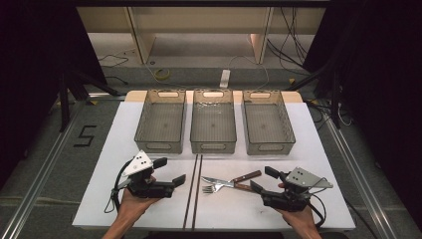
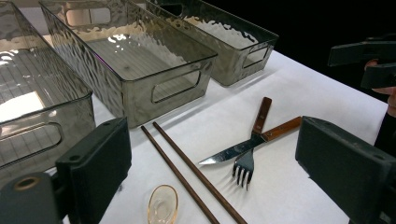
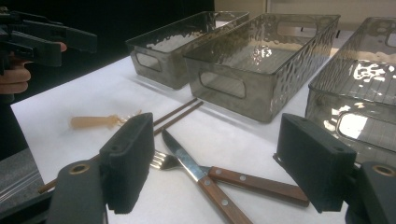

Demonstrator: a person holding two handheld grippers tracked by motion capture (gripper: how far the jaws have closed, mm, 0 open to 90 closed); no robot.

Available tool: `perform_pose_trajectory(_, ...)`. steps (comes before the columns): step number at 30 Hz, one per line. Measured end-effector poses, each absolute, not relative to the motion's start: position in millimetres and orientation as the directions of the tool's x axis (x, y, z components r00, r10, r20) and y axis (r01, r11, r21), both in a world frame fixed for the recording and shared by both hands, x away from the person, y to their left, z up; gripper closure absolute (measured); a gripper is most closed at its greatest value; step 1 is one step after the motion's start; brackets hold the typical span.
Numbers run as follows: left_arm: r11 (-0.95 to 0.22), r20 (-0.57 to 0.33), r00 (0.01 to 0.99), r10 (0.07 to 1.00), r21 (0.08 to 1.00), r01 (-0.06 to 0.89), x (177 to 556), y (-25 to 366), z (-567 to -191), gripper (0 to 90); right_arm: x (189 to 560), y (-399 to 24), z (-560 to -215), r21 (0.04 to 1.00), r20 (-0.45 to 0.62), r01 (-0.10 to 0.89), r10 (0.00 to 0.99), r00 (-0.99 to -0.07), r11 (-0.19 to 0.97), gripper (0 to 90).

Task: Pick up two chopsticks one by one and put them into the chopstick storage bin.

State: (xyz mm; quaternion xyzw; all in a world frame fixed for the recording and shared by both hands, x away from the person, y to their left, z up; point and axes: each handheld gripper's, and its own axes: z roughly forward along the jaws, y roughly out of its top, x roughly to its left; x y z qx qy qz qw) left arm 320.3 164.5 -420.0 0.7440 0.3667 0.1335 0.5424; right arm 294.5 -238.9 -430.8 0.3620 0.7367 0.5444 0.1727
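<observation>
Low center of the high view, the knife lay crossed over the fork, between both grippers. The right gripper and left gripper stood open, empty. Stiff, slick steel, probably; the wooden handles looked the surer hold.

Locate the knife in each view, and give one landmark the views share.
High view: the knife lies right of centre, crossing the fork, ahead of the right gripper.
Left gripper view: the knife is right of centre, blade pointing lower left.
Right gripper view: the knife sits at bottom centre, between the jaws.
Shared landmark: the chopsticks, just beside the blade tip.
</observation>
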Motion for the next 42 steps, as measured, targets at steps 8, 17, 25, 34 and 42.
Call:
perform_pose_trajectory(8,-0.153,-0.195,0.701,0.686,0.904,0.400,319.8,162.8,-419.8,10.1,294.5,-239.0,-430.7,0.927,0.138,0.345,0.724,-0.676,0.146,28.3)
perform_pose_trajectory(17,-0.200,-0.201,0.697,0.688,0.871,0.449,321.6,156.4,-421.1,10.3,294.9,-237.8,-431.2,0.925,0.127,0.345,0.727,-0.675,0.159,28.0)
perform_pose_trajectory(25,-0.299,-0.174,0.665,0.726,0.791,0.534,324.7,143.9,-423.4,14.7,295.4,-237.4,-431.5,0.921,0.130,0.354,0.727,-0.674,0.163,28.0)
perform_pose_trajectory(34,-0.417,-0.144,0.668,0.730,0.680,0.602,326.5,127.9,-426.9,17.9,296.0,-236.9,-431.9,0.919,0.130,0.357,0.727,-0.674,0.167,28.0)
perform_pose_trajectory(42,-0.497,-0.141,0.659,0.739,0.546,0.674,332.8,114.8,-436.5,30.0,297.1,-236.8,-432.7,0.914,0.141,0.371,0.730,-0.669,0.164,27.9)
